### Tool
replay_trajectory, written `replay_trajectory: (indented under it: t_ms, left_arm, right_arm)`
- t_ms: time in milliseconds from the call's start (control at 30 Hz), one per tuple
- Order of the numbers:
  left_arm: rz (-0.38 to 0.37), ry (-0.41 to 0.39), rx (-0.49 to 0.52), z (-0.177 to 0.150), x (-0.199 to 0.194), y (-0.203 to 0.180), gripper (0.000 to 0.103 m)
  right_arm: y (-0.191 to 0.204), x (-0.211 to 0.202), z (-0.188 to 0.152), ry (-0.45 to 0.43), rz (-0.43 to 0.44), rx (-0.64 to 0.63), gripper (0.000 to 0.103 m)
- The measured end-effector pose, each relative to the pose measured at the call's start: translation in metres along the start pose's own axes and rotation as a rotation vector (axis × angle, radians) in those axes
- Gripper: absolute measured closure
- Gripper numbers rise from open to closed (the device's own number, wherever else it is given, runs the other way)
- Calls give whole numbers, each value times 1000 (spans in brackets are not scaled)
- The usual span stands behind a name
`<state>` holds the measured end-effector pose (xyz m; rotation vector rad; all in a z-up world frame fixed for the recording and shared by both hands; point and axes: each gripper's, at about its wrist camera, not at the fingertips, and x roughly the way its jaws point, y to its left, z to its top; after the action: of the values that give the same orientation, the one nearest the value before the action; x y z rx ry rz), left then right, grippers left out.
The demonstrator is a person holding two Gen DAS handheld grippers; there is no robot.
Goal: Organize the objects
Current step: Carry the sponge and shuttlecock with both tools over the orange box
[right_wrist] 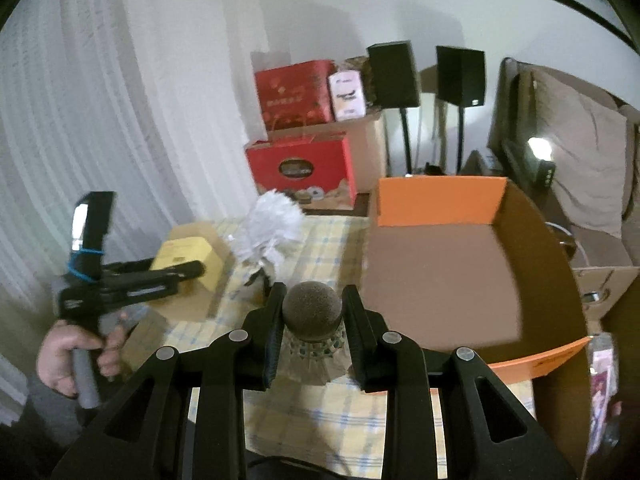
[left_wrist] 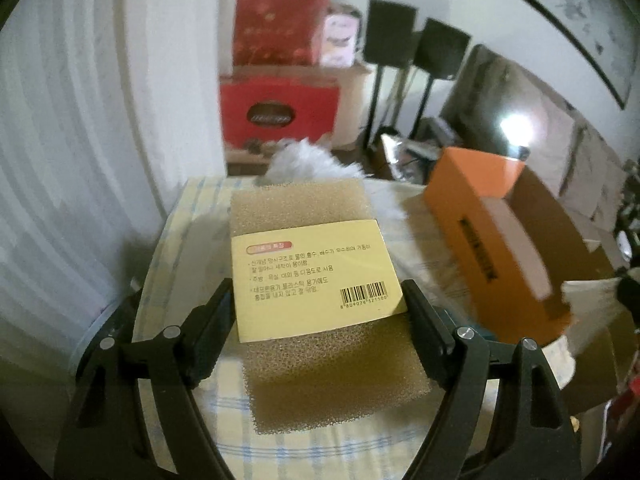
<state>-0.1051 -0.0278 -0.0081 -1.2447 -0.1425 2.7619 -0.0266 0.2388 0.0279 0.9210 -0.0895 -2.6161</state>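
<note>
We see the left gripper (left_wrist: 320,320) clamped on the labelled sponge (left_wrist: 316,280) left of the orange box (right_wrist: 440,264), while the right gripper (right_wrist: 312,320) pinches a shuttlecock (right_wrist: 313,330) at the box's near-left corner.

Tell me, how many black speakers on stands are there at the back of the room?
2. The left speaker and the right speaker stand side by side against the back wall, right of the red boxes. Others may be hidden.
</note>
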Motion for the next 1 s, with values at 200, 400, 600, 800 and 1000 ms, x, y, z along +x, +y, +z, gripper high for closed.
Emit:
replay_trajectory:
  t_ms: [200,400,600,800,1000]
  left_arm:
    - [-50,-34,69,12,-15,-41,25]
    - [-125,-36,114,23,-19,-83,25]
    - [-216,-15,147,35,-16,-132,25]
    - [-266,31,138,48,7,-171,25]
    - [-288,94,104,51,38,-195,25]
  right_arm:
    - [-21,-8,2,1,-61,13,75]
    - [-38,-17,4,-16,-106,18,75]
    - [-62,-17,10,-31,-162,30,75]
    - [-97,-11,13,-35,-217,85,75]
    - [-134,-7,11,-31,-252,151,75]
